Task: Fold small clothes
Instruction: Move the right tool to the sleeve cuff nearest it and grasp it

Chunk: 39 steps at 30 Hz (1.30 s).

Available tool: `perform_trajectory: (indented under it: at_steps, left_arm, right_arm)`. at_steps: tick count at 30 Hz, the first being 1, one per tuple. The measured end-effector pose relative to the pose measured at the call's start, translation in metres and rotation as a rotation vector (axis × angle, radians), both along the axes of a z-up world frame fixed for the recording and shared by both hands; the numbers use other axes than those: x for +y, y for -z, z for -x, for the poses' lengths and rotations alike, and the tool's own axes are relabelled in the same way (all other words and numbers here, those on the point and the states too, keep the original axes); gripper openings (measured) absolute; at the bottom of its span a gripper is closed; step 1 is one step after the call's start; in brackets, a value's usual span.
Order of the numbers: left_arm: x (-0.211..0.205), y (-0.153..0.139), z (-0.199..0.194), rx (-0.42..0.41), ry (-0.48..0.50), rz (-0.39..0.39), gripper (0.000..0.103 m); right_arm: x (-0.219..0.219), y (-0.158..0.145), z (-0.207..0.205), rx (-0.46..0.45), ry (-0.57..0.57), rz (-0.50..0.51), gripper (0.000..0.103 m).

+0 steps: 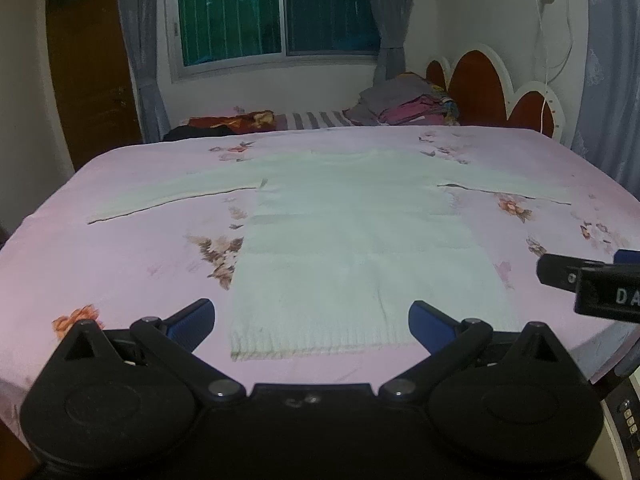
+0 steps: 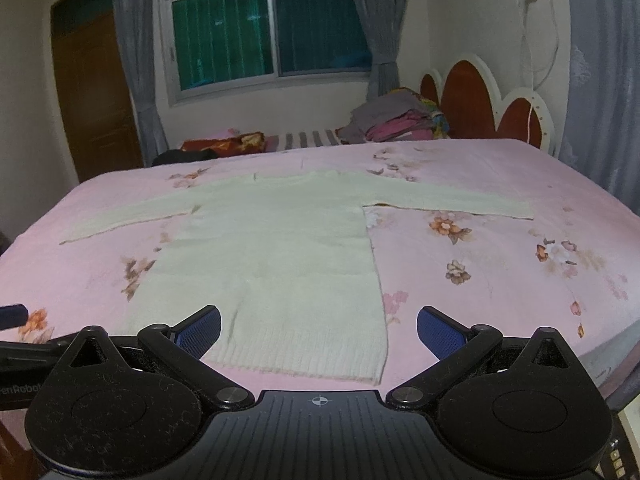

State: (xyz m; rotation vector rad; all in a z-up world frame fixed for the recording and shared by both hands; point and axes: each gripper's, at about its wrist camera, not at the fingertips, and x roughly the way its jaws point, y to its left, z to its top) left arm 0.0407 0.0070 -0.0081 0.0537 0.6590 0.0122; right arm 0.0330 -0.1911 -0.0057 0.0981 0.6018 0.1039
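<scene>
One pale knit sweater (image 1: 360, 240) lies flat on the pink floral bedspread (image 1: 132, 248), hem toward the near edge and both sleeves stretched out sideways. Both tools hover just short of that hem, touching nothing. The left gripper (image 1: 312, 322) has its blue pads spread wide and empty; the right gripper (image 2: 319, 330) is likewise wide apart and holds nothing. Farther back, a pile of folded clothes (image 2: 396, 120) sits by the red-and-white headboard (image 2: 476, 100).

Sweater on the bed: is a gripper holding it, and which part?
Nothing holds it. The sweater lies flat; left gripper and right gripper are open.
</scene>
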Motion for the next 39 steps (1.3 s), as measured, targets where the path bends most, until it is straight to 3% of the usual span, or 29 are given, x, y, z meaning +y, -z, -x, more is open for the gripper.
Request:
perform_trajectory:
  at_steps: [11, 20, 25, 28, 32, 36, 39]
  left_arm:
    - [0.012, -0.004, -0.089, -0.015, 0.071, 0.028, 0.103]
    - [0.029, -0.008, -0.147, -0.043, 0.175, 0.137, 0.102]
    - [0.005, -0.016, -0.151, -0.229, 0.16, 0.048, 0.103]
    - [-0.014, -0.011, -0.174, -0.169, 0.207, 0.066, 0.103]
    - [-0.048, 0.013, -0.207, -0.061, 0.231, -0.051, 0.1]
    - [-0.056, 0.018, -0.231, -0.057, 0.173, -0.007, 0.103]
    - [-0.067, 0.02, -0.257, -0.049, 0.188, 0.005, 0.103]
  right_arm:
    - [0.006, 0.002, -0.086, 0.01, 0.082, 0.019, 0.103]
    - [0.0, -0.005, -0.151, -0.004, 0.192, 0.004, 0.103]
    - [-0.015, -0.004, -0.17, 0.004, 0.24, 0.013, 0.103]
    - [-0.036, -0.005, -0.177, -0.03, 0.274, -0.002, 0.103]
    - [-0.073, -0.008, -0.195, -0.08, 0.319, -0.039, 0.103]
    - [-0.113, -0.001, -0.229, -0.073, 0.356, -0.051, 0.103]
    - [-0.147, 0.007, -0.257, -0.059, 0.384, -0.066, 0.103]
